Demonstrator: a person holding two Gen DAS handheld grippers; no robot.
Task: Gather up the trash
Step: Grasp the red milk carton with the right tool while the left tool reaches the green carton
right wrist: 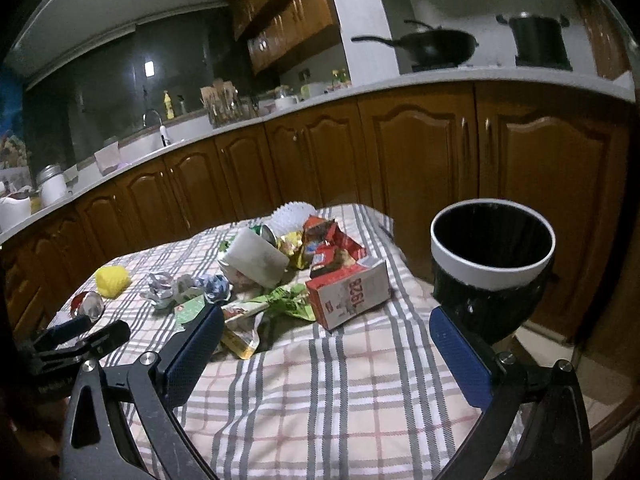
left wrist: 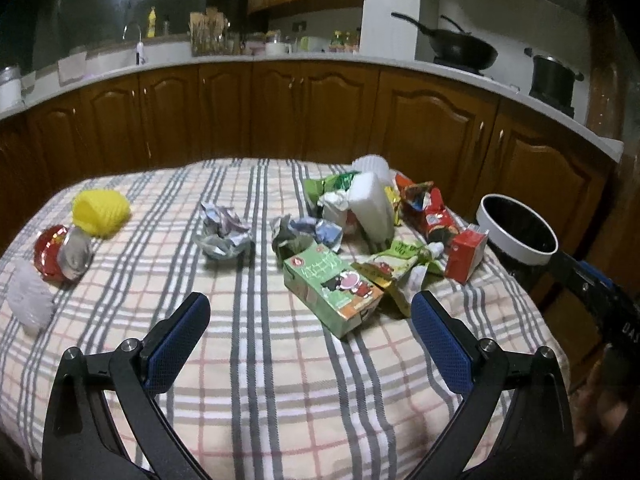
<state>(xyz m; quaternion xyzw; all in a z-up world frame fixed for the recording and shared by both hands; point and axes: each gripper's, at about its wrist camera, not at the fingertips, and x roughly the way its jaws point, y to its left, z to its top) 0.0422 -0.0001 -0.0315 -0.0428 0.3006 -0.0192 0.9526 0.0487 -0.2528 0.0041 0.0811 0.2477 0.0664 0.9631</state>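
Note:
Trash lies on a checked tablecloth (left wrist: 280, 380): a green drink carton (left wrist: 332, 288), two crumpled paper balls (left wrist: 224, 232), a white foam block (left wrist: 372, 208), red wrappers (left wrist: 428, 208), a red and white carton (left wrist: 466, 254), a yellow foam net (left wrist: 100, 208) and a red lid (left wrist: 52, 252). A black bin with a white rim (right wrist: 492, 256) stands off the table's right edge. My left gripper (left wrist: 310, 316) is open and empty, just short of the green carton. My right gripper (right wrist: 326, 332) is open and empty, near the red and white carton (right wrist: 350, 292).
A white foam net (left wrist: 30, 300) lies at the table's left edge. Brown kitchen cabinets (left wrist: 320, 112) and a counter with a wok (left wrist: 460, 48) and pot run behind the table. The left gripper's body shows at the left in the right wrist view (right wrist: 72, 344).

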